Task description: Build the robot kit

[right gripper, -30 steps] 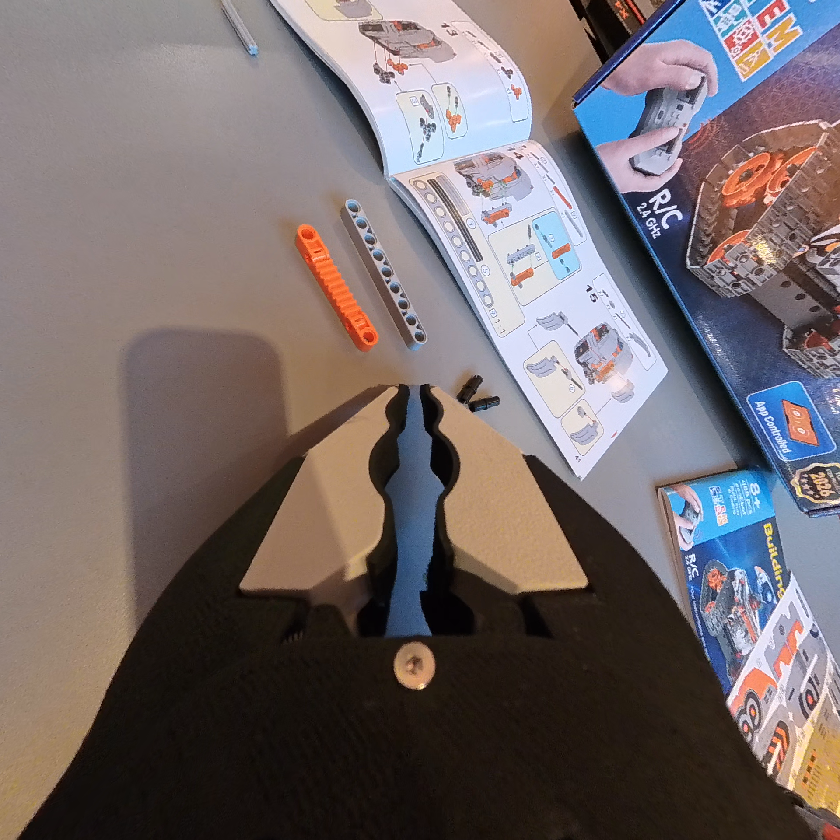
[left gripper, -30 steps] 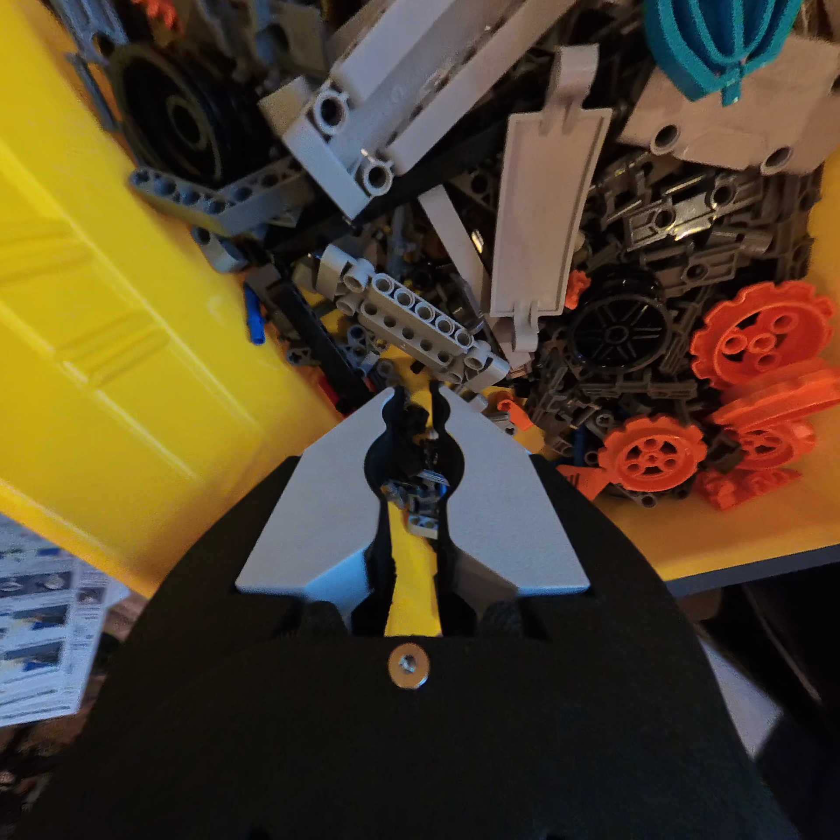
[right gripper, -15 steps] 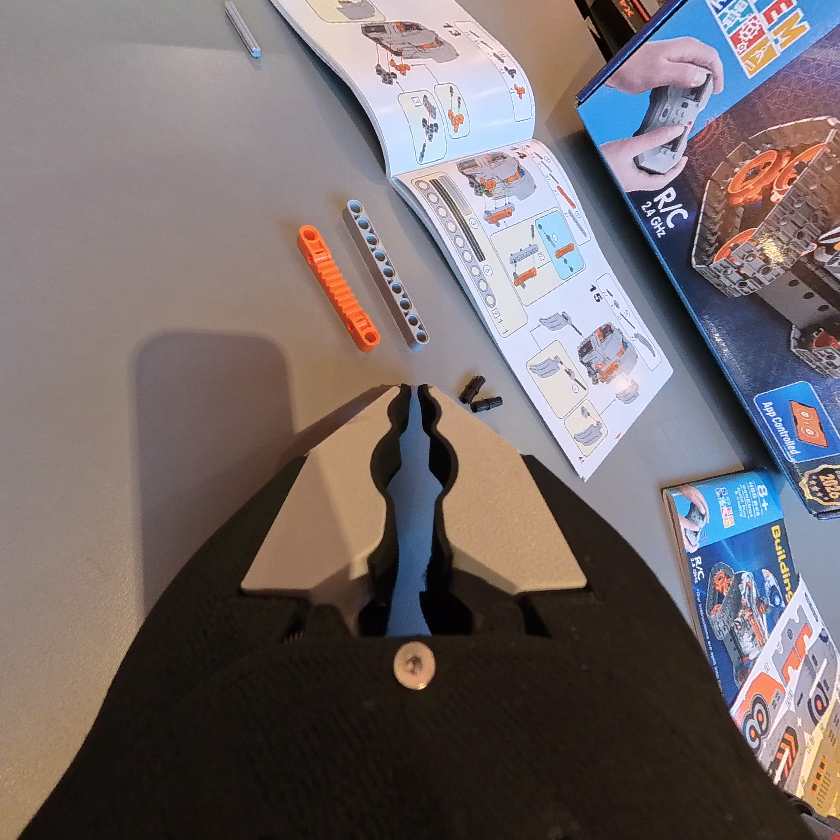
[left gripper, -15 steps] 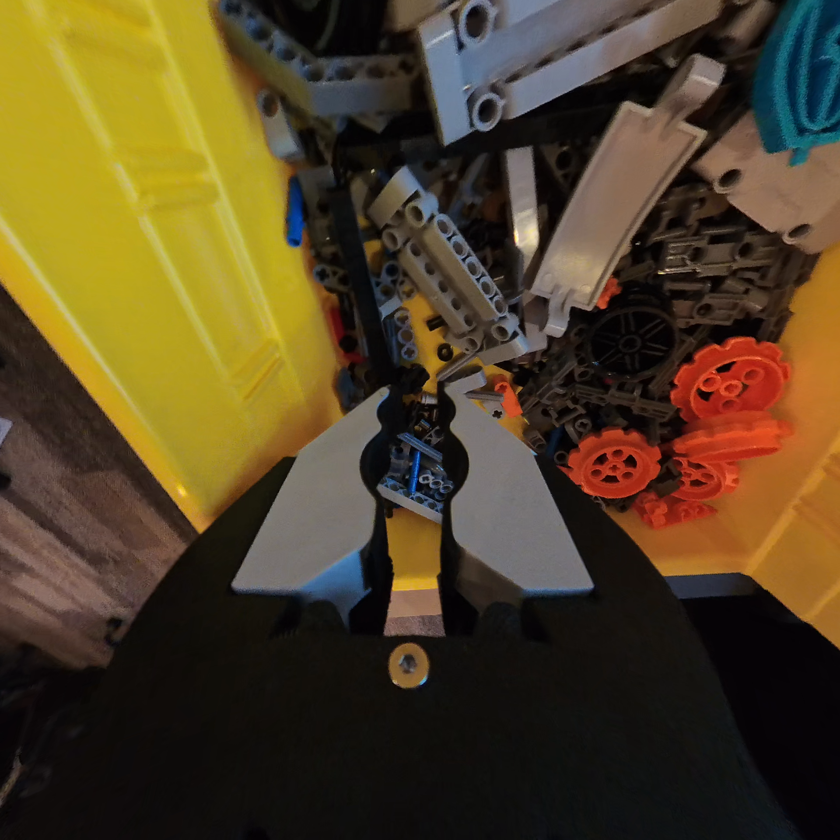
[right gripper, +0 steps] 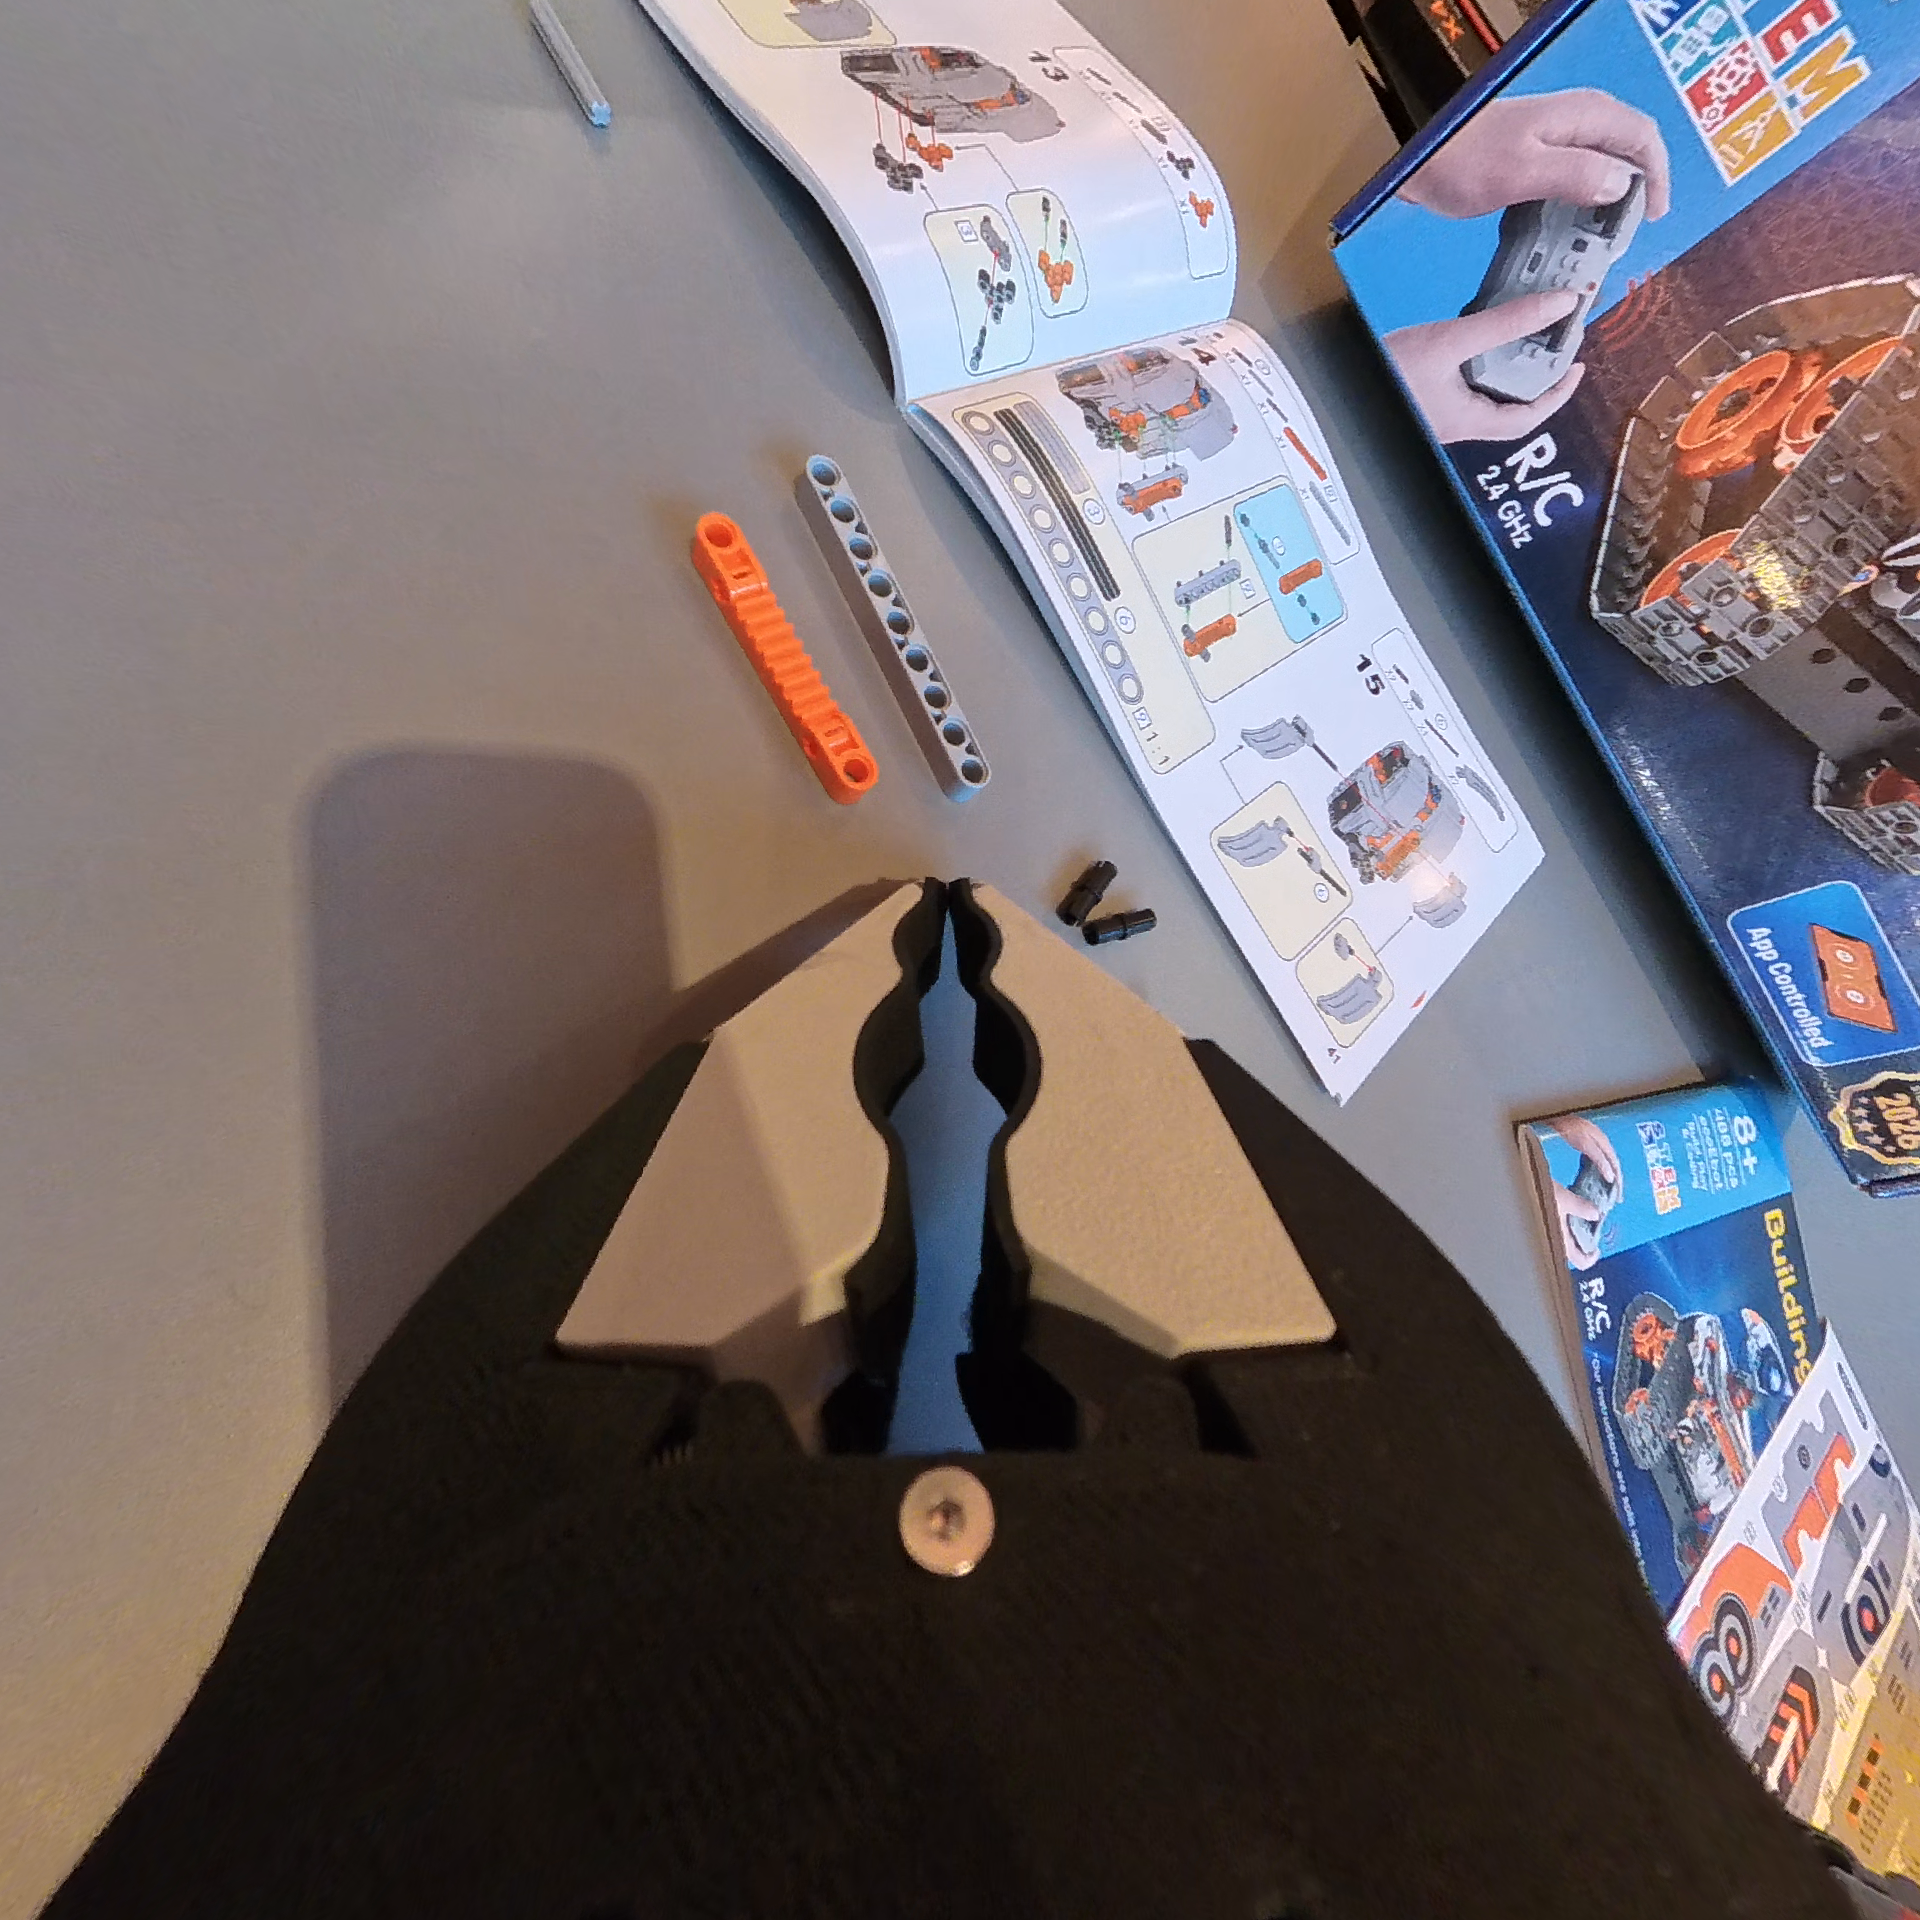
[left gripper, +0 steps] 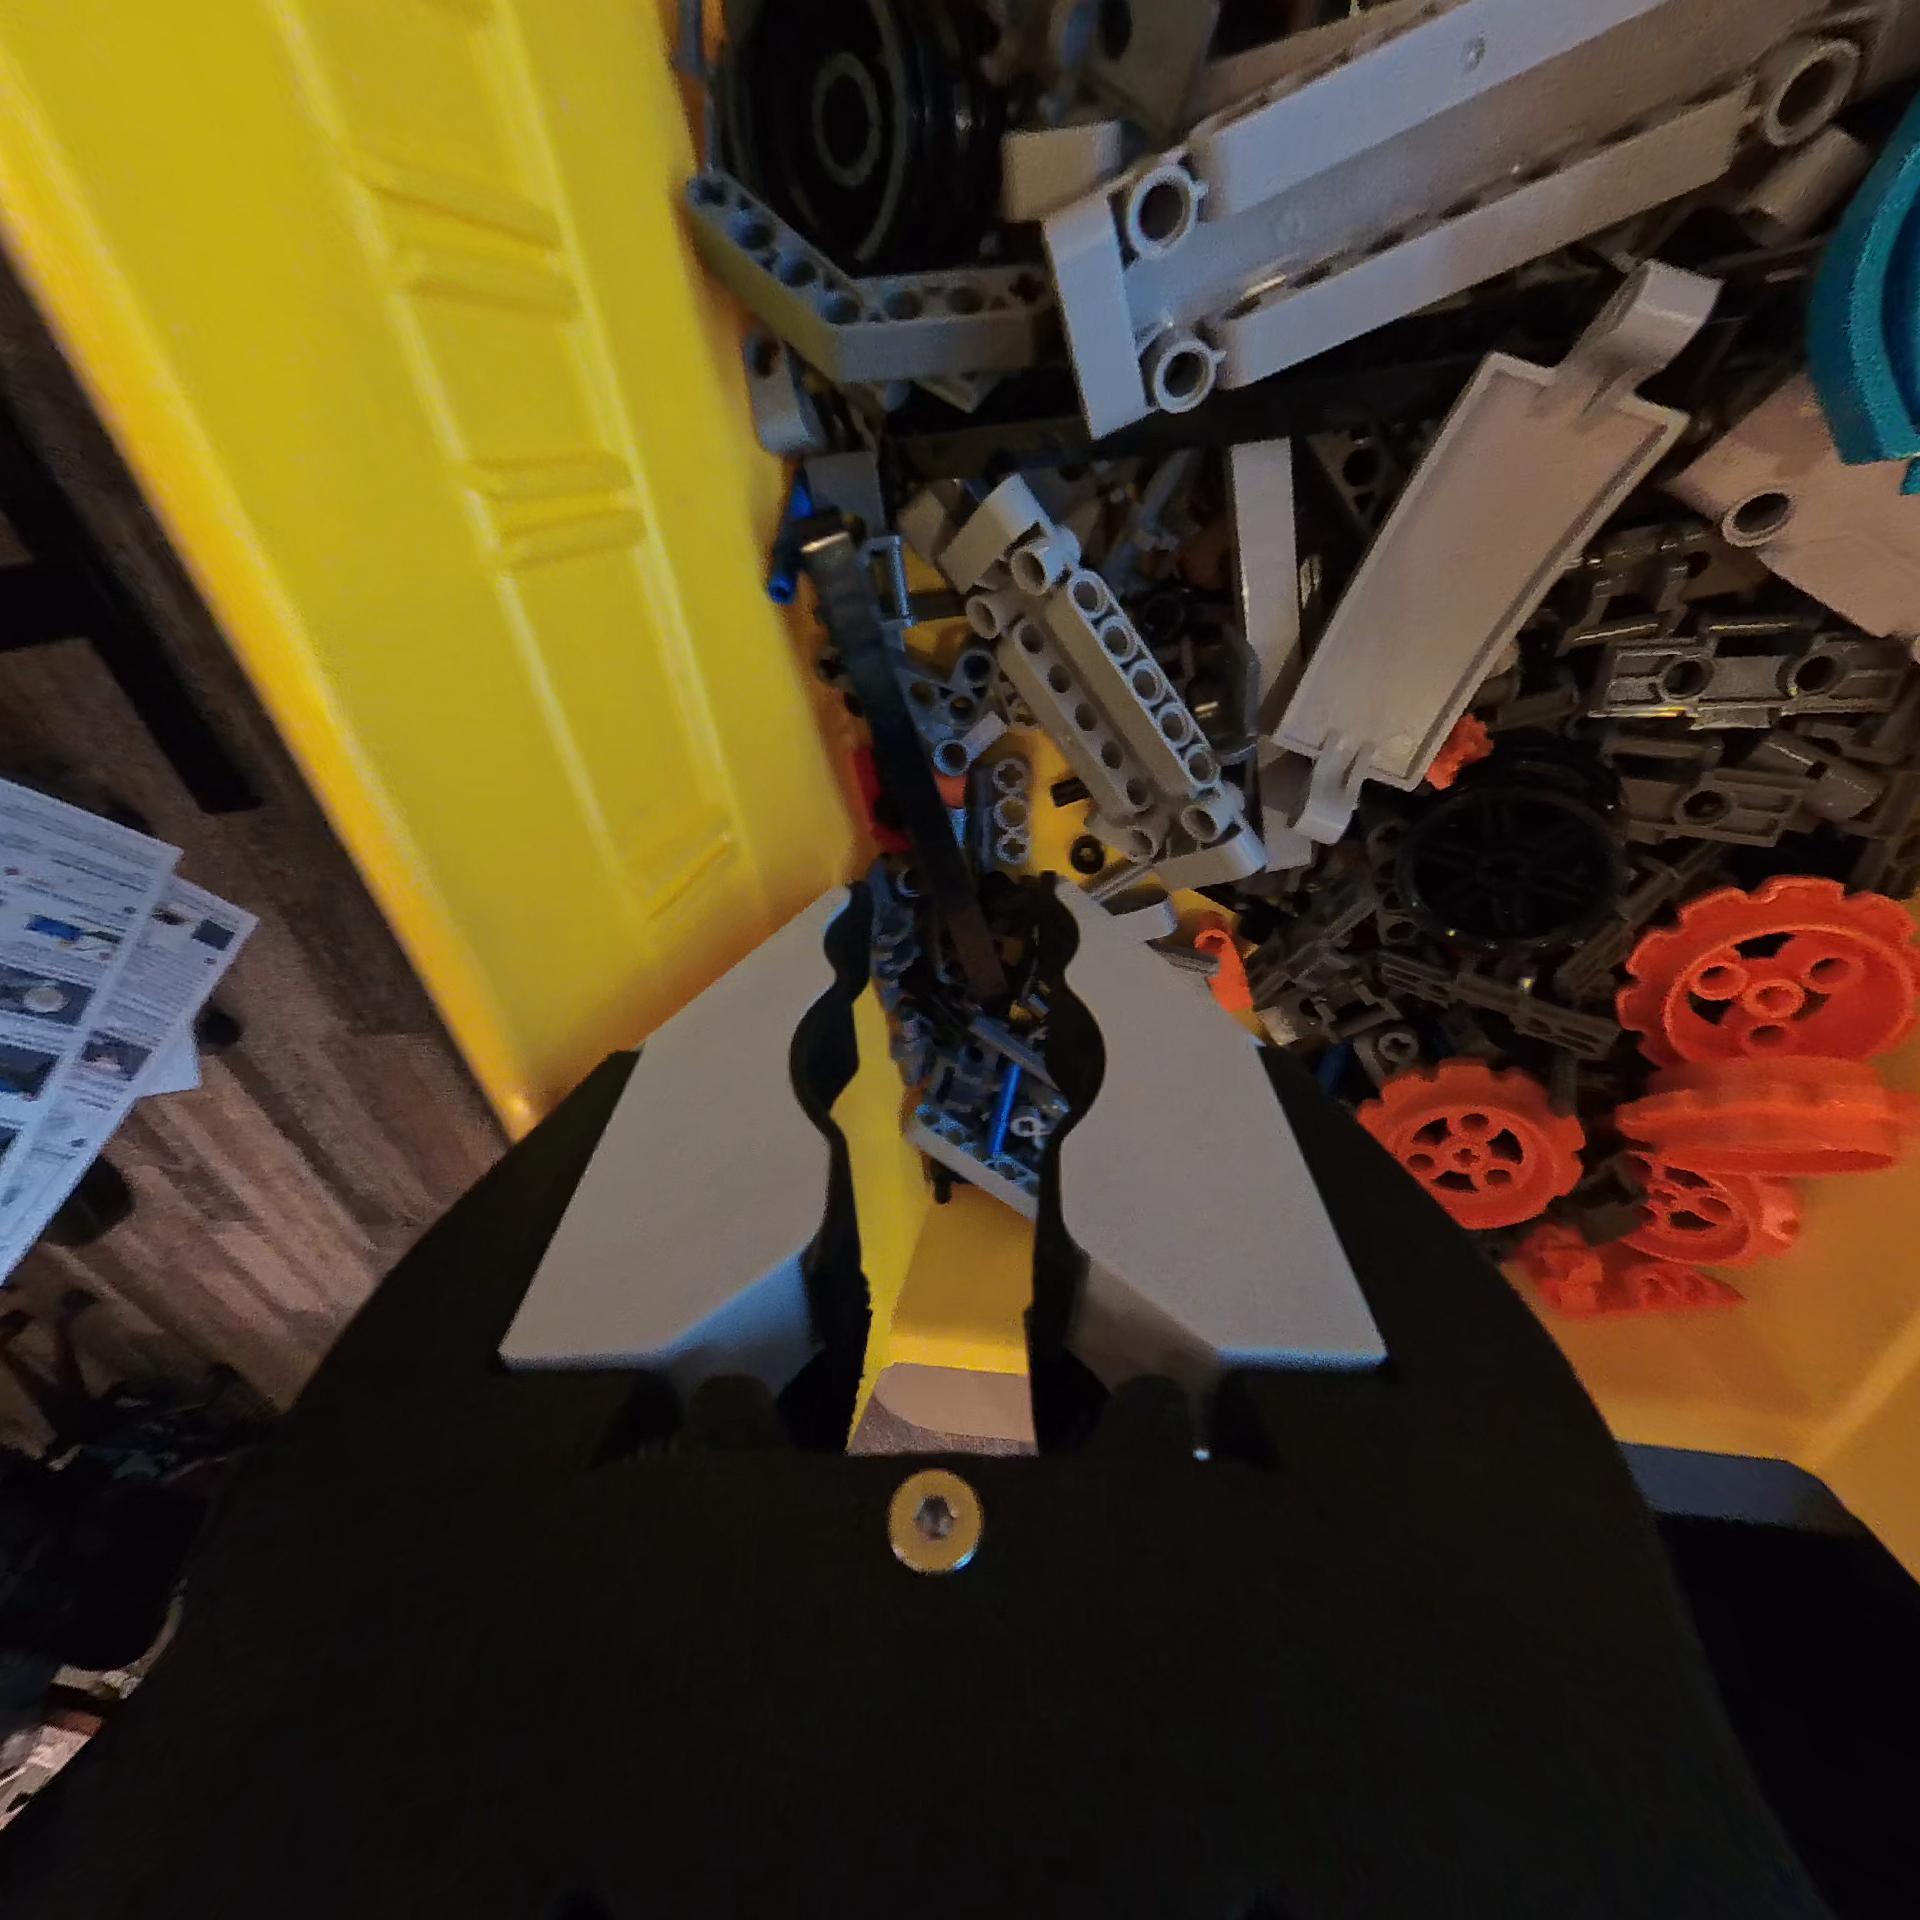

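The left gripper (left gripper: 951,904) hangs spread over a yellow bin (left gripper: 499,499) of building pieces, holding nothing, its tips above a black strip (left gripper: 914,800) running away from the camera beside a grey holed block (left gripper: 1112,696). The right gripper (right gripper: 948,883) is pressed nearly together and empty above a grey table (right gripper: 312,416). Ahead lie an orange toothed bar (right gripper: 781,657) and a grey holed beam (right gripper: 894,628), parallel, angled up-left; two black pins (right gripper: 1103,906) sit just right of the tips.

Left hand-held gripper (left gripper: 951,899) gapes apart; right hand-held gripper (right gripper: 948,885) nearly closed.
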A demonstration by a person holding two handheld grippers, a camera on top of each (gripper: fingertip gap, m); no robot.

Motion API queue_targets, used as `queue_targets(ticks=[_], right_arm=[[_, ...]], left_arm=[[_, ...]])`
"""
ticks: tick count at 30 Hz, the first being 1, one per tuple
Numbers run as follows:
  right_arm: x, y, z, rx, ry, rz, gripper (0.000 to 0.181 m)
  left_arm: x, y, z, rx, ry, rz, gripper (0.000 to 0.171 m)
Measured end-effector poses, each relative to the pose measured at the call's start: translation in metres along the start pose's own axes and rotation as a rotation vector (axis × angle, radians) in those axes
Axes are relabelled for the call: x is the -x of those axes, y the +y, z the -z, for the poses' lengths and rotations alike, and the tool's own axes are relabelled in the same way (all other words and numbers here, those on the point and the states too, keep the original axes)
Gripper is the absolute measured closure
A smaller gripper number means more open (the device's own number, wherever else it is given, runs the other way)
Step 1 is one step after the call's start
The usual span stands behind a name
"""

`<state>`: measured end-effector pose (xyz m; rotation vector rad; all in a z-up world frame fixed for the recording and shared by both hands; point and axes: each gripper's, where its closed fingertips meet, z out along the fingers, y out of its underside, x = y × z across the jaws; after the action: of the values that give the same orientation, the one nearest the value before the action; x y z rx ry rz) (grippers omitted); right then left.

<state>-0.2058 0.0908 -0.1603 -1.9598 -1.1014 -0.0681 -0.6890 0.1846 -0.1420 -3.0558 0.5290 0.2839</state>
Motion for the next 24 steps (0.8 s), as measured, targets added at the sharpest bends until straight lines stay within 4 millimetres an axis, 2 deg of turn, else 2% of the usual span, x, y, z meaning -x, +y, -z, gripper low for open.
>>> queue_targets(ticks=[2, 7, 10, 14, 18, 21, 24], right_arm=[[0.0, 0.0, 0.0, 0.0, 0.0, 0.001, 0.181], [0.0, 0.0, 0.0, 0.001, -0.002, 0.0, 0.181], [0.0, 0.0, 0.0, 0.001, -0.001, 0.002, 0.181], [0.001, 0.0, 0.0, 0.0, -0.004, -0.001, 0.181], [0.001, -0.001, -0.001, -0.003, -0.008, -0.002, 0.181], [0.001, -0.001, -0.001, -0.004, -0.009, -0.004, 0.181], [0.001, -0.001, -0.001, -0.005, -0.01, -0.008, 0.181]], left_arm=[[-0.003, 0.001, -0.008, 0.032, 0.044, 0.009, 0.144], [-0.006, 0.003, -0.019, 0.082, 0.08, -0.006, 0.163], [-0.002, 0.001, -0.013, 0.048, 0.065, -0.001, 0.164], [-0.002, -0.012, 0.007, -0.084, 0.109, 0.027, 0.165], [-0.02, -0.035, 0.03, -0.257, 0.24, 0.003, 0.164], [-0.042, -0.045, 0.032, -0.29, 0.334, -0.08, 0.158], [-0.063, -0.044, 0.033, -0.268, 0.436, -0.118, 0.149]])
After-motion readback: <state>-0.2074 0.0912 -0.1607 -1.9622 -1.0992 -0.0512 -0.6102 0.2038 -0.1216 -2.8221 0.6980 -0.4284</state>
